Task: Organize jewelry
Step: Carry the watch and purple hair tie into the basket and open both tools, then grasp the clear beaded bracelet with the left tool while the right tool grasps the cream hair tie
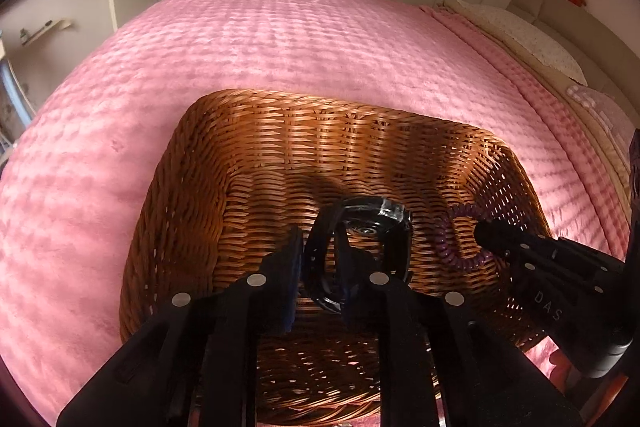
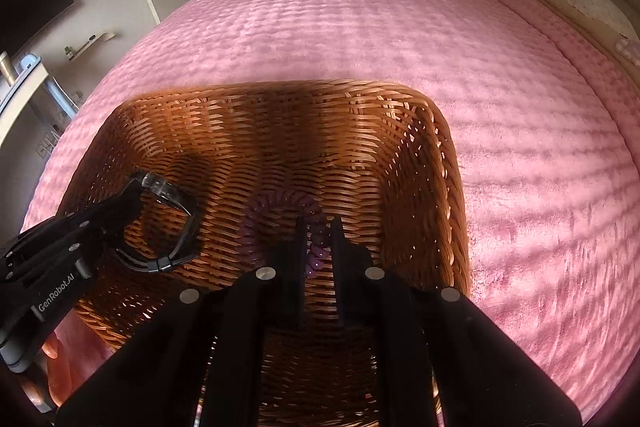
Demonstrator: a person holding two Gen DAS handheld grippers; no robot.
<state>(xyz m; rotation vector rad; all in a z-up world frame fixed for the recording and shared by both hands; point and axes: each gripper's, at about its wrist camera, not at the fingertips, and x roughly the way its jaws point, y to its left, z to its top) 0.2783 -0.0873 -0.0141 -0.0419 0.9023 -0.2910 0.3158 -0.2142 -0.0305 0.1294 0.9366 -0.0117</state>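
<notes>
**Tongs lowering two pieces into the basket**

Tongs first: the left tongs [image 1: 320, 263] have a black wristwatch [image 1: 360, 239] threaded between the jaws, one finger passing through the loop of its strap; the jaws stand slightly apart, and whether the pads are pressing the strap I cannot tell. The right tongs [image 2: 318, 251] pinch a purple coiled bracelet [image 2: 276, 223] between narrowly parted jaws, its spiral curling out ahead of the fingertips.

Both pairs of tongs angle steeply downward, side by side, reaching over the near rim into a wicker basket [image 2: 420, 163]. Each shows in the other's view, the right tongs [image 1: 504, 239] and the left tongs [image 2: 120, 211] close together above the woven floor.

The basket sits on a bed with a pink bedspread [image 1: 280, 39]. No other jewelry shows inside the basket or on the bedspread. Judging by this, both pieces are nearly delivered; what seems left is letting go and drawing the tongs clear.
</notes>
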